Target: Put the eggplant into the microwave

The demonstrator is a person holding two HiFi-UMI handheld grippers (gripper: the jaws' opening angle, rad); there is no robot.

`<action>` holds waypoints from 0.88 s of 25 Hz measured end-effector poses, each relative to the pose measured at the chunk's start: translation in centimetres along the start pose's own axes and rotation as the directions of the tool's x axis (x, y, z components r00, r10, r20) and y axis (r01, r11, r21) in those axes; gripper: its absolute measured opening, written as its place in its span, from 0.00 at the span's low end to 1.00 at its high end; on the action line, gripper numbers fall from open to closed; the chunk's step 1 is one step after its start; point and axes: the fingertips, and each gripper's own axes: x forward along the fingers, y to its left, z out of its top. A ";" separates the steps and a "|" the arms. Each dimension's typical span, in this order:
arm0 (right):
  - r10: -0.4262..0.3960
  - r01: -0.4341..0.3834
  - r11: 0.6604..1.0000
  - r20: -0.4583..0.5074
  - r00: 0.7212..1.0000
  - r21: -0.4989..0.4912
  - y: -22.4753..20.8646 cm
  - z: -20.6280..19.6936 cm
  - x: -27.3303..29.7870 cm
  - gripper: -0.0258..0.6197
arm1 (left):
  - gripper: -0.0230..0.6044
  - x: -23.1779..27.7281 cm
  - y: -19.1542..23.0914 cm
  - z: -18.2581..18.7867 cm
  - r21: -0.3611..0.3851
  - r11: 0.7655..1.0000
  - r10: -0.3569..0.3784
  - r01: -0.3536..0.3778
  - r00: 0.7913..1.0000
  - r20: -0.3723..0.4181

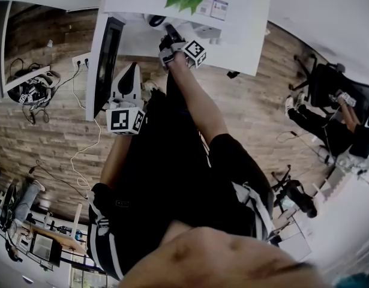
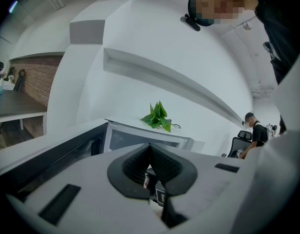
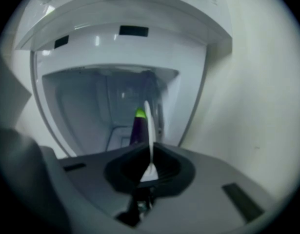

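Our right gripper (image 3: 147,108) reaches into the open microwave (image 3: 191,77), and its jaws are pressed together into one thin pale edge with nothing visible between them. Just beyond the tips, a little to their left in the right gripper view, is the eggplant (image 3: 136,129). It is dark purple with its green cap toward the top, and it is inside the cavity. Its lower part is hidden behind the gripper body, so we cannot tell how it rests, or whether the jaws touch it. We judge that the placing step is at its end, because the eggplant is in the microwave and the jaws do not seem to pinch it. The next move, we think, calls for pulling the right gripper straight back out of the opening, slowly, so that the tips do not knock the eggplant over or drag it along. Our left gripper (image 2: 150,147) waits outside, beside the open door (image 1: 107,59), with its pads also closed on each other and holding nothing. It could push the door shut, although the task does not ask for this.
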 end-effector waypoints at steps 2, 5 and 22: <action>-0.007 0.007 1.000 0.002 1.000 0.005 0.0 0.0 0.1 0.10 | 0.09 0.0 0.1 -0.2 -0.010 1.000 0.000 0.000 1.000 0.002; 0.014 -0.014 1.000 0.009 1.000 -0.007 0.1 0.3 0.4 0.10 | 0.09 0.1 0.1 -0.5 -0.002 1.000 0.001 -0.001 1.000 -0.007; 0.008 -0.008 1.000 0.015 1.000 0.012 0.0 0.6 1.1 0.10 | 0.09 -0.3 0.5 -0.9 -0.015 1.000 0.017 -0.017 1.000 -0.009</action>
